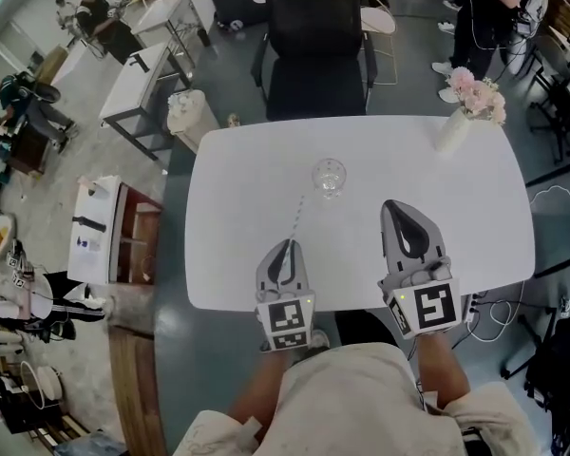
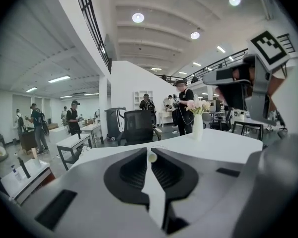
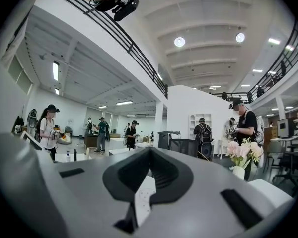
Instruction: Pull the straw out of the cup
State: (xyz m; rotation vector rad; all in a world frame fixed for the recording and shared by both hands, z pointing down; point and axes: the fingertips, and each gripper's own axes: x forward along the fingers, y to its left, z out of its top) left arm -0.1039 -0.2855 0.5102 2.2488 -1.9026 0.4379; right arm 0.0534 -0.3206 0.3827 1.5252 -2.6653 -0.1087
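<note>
White-grey left gripper (image 1: 287, 245) nearest, jaws clenched on the straw (image 1: 297, 218); the left gripper view shows its end pinched between them; right gripper (image 1: 393, 205) alongside, jaws together, nothing in them; straw's far tip sits just beside the cup (image 1: 329, 177), apart from it; judged: extraction done; next: lower straw onto table (image 1: 228, 255), release gently.

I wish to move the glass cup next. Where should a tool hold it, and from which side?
Hold the cup across its round wall, below the rim, coming from the near table edge with the right tool: it stands upright, with bare table before it.
</note>
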